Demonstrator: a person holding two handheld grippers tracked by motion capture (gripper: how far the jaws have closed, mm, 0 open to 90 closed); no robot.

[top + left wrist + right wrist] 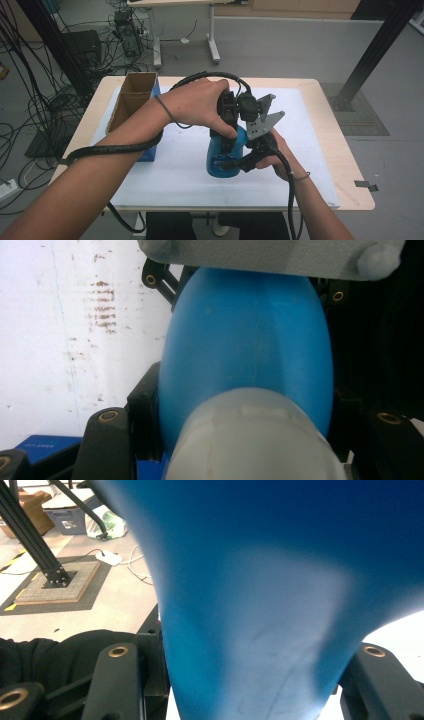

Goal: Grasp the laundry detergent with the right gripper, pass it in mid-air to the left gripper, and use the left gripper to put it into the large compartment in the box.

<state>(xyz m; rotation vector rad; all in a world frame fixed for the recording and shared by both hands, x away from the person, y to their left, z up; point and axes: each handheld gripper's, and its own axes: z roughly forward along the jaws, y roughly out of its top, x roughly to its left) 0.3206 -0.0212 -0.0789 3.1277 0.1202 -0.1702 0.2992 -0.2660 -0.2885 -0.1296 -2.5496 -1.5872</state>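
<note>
Blue bottle (222,157) on white mat (310,150), wooden table (345,160), cable-strewn grey floor (280,45).

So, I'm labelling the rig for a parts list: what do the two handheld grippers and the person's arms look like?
Both the left gripper and the right gripper are black, with brass-coloured rivets on their jaws. The right one carries a grey three-cornered plate drilled with holes. A black spiral-wrapped cable trails across the left forearm. The arms are bare, no sleeves; each wrist wears a thin dark band.
</note>
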